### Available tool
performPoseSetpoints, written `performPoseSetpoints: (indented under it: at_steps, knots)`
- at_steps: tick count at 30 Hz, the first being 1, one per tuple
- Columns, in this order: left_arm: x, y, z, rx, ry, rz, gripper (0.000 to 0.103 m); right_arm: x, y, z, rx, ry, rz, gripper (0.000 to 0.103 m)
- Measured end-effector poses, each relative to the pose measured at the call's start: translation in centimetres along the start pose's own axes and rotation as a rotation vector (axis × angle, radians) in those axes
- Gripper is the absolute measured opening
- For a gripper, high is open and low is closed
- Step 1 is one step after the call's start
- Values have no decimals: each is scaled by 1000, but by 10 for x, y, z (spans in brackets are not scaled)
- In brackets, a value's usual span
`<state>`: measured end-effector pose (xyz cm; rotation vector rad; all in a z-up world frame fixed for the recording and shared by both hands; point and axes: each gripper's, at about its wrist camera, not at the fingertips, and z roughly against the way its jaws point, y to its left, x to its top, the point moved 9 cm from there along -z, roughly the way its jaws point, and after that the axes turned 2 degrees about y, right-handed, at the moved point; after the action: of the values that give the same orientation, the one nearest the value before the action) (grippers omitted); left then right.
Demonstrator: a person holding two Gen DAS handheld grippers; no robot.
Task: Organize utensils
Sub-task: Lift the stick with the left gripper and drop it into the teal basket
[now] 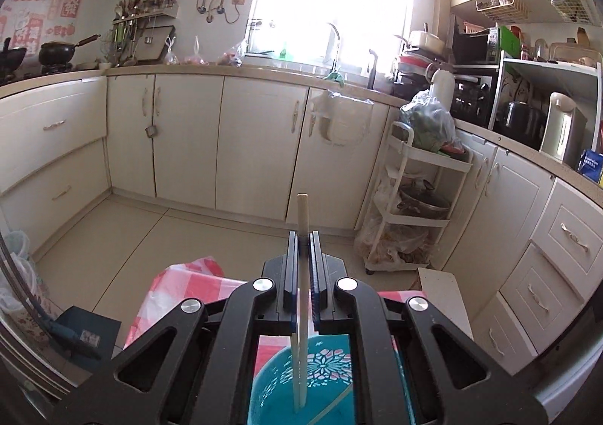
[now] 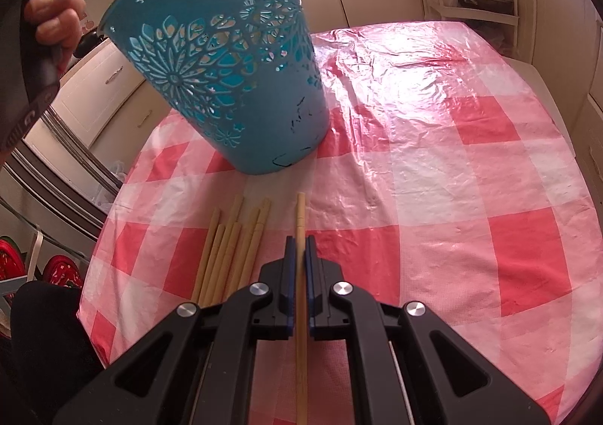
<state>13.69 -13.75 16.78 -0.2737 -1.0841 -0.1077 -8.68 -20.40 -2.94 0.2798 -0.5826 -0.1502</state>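
Note:
My left gripper (image 1: 303,236) is shut on a pale wooden chopstick (image 1: 302,210) and hovers above the teal cut-out basket (image 1: 331,361); the stick's lower end hangs inside the basket, where another stick lies. In the right wrist view the same teal basket (image 2: 226,59) stands on the red-and-white checked tablecloth (image 2: 433,180). My right gripper (image 2: 300,242) is shut on another chopstick (image 2: 300,210), low over the cloth. Several loose chopsticks (image 2: 233,248) lie just left of it, in front of the basket. A hand (image 2: 56,18) at the upper left grips the left tool's handle.
Beyond the table are cream kitchen cabinets (image 1: 188,138), a white trolley (image 1: 414,199) with a pot and bags, and a counter with appliances (image 1: 546,116) on the right. The table edge (image 2: 113,199) drops off at the left.

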Motion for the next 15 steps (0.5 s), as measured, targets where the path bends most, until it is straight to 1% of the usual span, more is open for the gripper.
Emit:
performPoseSetpoints:
  at_steps: [4,5,6,7,8,9,12,13,15]
  knots:
    - [-25,9,-2,2,65,-39,8,0,0,0,-5,0,6,5]
    - [-31,13,4,3,76,-44,13,0,1,0,-5,-1,7,5]
    - [-35,17,9,5,84,-46,25,0,1,0,-6,-2,9,5]
    - [-38,23,15,11,88,-44,33,0,1,0,-5,-2,11,5]
    - [-40,31,25,25,80,-38,48,0,1,0,-1,-2,12,5]
    - [-42,39,35,38,70,-33,57,0,0,0,9,0,6,5]
    - [-46,67,65,62,44,-17,68,0,-5,0,49,6,-40,5]
    - [-50,76,73,72,40,-13,70,0,-5,0,53,6,-43,5]
    - [-60,99,84,101,39,-4,76,-1,-2,1,29,1,-16,5]
